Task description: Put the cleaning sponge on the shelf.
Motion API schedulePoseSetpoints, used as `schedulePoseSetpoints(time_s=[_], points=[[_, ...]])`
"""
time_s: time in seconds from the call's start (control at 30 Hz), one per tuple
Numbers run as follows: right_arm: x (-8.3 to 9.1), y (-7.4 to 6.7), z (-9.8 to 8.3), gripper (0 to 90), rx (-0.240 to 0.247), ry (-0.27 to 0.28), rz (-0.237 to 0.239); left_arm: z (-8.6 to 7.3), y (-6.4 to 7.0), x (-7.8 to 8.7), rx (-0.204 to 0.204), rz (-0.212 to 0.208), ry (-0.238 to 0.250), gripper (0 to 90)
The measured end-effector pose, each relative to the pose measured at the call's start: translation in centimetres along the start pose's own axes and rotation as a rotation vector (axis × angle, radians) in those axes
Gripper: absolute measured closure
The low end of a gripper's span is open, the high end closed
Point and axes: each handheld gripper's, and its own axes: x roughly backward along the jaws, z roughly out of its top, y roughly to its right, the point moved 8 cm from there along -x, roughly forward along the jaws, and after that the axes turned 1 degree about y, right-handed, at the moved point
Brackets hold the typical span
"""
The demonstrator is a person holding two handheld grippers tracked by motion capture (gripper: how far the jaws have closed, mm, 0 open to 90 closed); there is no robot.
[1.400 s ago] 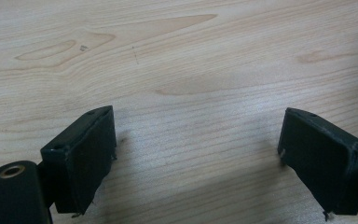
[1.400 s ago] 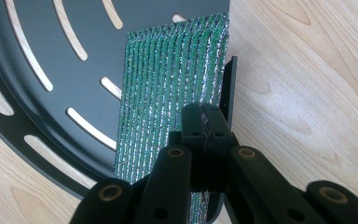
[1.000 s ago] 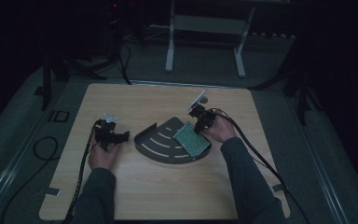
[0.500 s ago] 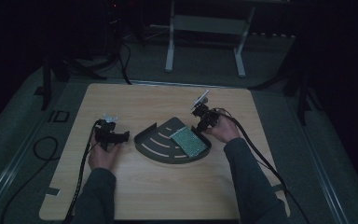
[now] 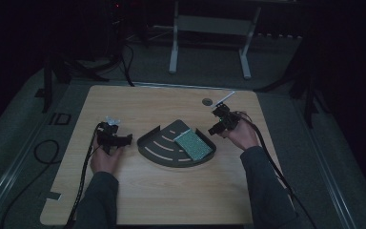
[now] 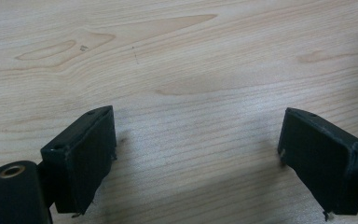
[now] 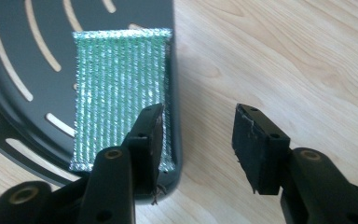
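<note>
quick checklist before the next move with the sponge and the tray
1. Green sponge lying flat inside the dark slotted tray, along its straight wall: ok.
2. Right gripper let go: ok, its jaws have just been opening and nothing is between them; the sponge lies beside one jaw.
3. Left gripper free: ok, jaws wide apart over bare wood.
4. Tray fully on the table, away from the edges: ok.
5. Sponge clear of the tray's wall: cannot tell; its edge runs right along it.
</note>
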Motion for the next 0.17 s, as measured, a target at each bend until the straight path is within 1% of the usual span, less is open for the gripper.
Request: schedulePoseSetpoints(time_s=[0.03, 0.1, 0.17], points=[[0.45, 0.74, -0.8, 46.6, -0.021, 0.009, -0.04, 0.0, 0.0, 0.0, 0.0, 0.0, 0.0, 12.0], [0.77, 1.09, -1.26, 44.4, -0.033, 0.031, -0.043, 0.0, 0.01, 0.0, 0.001, 0.0, 0.001, 11.9], [0.91, 1.2, -1.59, 43.1, -0.043, 0.032, -0.046, 0.0, -0.01, 0.0, -0.001, 0.0, 0.0, 11.9]])
